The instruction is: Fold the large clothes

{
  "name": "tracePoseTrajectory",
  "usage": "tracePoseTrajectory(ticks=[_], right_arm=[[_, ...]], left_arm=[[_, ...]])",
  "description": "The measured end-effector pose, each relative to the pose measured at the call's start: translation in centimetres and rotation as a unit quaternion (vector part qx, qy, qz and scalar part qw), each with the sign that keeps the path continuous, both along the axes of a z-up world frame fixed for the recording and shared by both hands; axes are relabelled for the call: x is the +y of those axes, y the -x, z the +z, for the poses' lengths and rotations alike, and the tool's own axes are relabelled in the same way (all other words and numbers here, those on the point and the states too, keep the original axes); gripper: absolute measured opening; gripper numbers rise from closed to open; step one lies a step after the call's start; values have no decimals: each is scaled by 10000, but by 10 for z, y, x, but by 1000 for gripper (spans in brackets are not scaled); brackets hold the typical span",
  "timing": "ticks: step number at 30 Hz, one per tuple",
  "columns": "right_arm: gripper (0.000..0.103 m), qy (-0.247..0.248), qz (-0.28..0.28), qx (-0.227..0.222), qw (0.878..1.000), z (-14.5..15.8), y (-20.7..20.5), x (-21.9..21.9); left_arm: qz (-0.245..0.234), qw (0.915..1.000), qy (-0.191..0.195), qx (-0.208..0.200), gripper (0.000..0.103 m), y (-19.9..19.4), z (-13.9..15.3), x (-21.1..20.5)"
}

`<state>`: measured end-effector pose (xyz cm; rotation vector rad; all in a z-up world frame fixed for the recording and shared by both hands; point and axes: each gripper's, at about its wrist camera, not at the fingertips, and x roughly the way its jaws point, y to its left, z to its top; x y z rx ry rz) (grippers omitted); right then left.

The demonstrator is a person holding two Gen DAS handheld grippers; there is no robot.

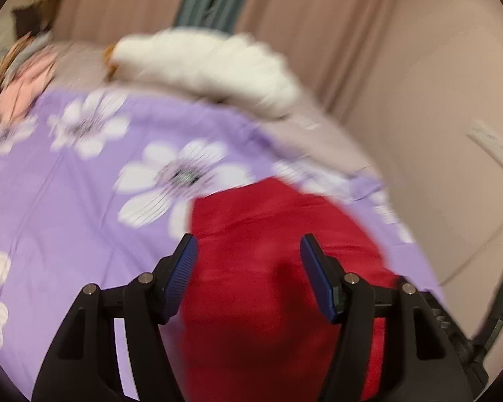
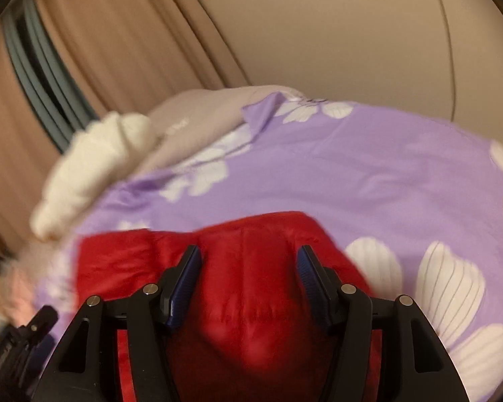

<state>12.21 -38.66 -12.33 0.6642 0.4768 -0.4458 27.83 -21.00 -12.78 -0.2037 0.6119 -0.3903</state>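
A red padded garment [image 1: 268, 221] lies on a bed with a purple flowered sheet [image 1: 67, 184]. My left gripper [image 1: 249, 244] has its blue pads on either side of a bunched fold of it, and the red cloth fills the gap between the jaws. In the right wrist view the same red garment [image 2: 251, 241] bulges up between the fingers of my right gripper [image 2: 249, 254], which grips it near a stitched seam. The purple sheet [image 2: 385, 174] spreads beyond it. Both views are blurred.
A white fluffy bundle [image 1: 211, 67] [image 2: 94, 167] lies at the far side of the bed beside a beige cover [image 2: 191, 124]. Pink clothing [image 1: 13, 100] sits at the left. Beige curtains [image 1: 134, 0] and a wall [image 2: 318, 33] stand behind.
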Motion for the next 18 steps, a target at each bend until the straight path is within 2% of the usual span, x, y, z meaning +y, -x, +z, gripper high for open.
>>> tracePoseTrajectory(ticks=[1,2,3,4,5,6,7,9,11,12,14,17,18], right_arm=[[60,28,192,-43,9998,7,3,4],[60,192,286,29,9994,12,3,9],[60,441,291,164,9985,17,3,14],[61,725,213,317,9966,17,2,18],[62,841,153,417,9955,14,1,19],[62,858,132,497,9950,8,0,18],[63,822,131,563,9949,-2,-2,14],[72,895,144,704,9934,-20,-10,9],[74,1241,74,863,9885,-38,-17,9],[74,1260,70,843,9884,-41,-17,8],[75,977,136,775,9921,-49,-17,-2],[79,452,327,683,9961,-63,-21,-18],[80,418,344,683,9962,-64,-22,-18]], left_arm=[[-56,9998,-135,-138,67,6,3,-7],[-25,9986,-450,-290,69,9,0,-18],[113,9964,-802,-230,69,6,-10,-30],[193,9940,-1075,73,66,-2,-28,-40],[158,9929,-1107,404,67,-9,-49,-44],[178,9935,-1007,504,69,-12,-62,-44],[286,9952,-830,426,71,-11,-73,-41],[403,9956,-800,270,73,-8,-78,-42],[464,9929,-1095,54,73,-4,-79,-56],[510,9914,-1206,-41,73,-2,-80,-60],[580,9901,-1262,-181,73,-1,-85,-64],[582,9918,-1131,-84,74,-10,-90,-60],[596,9924,-1078,-32,74,-11,-91,-58]])
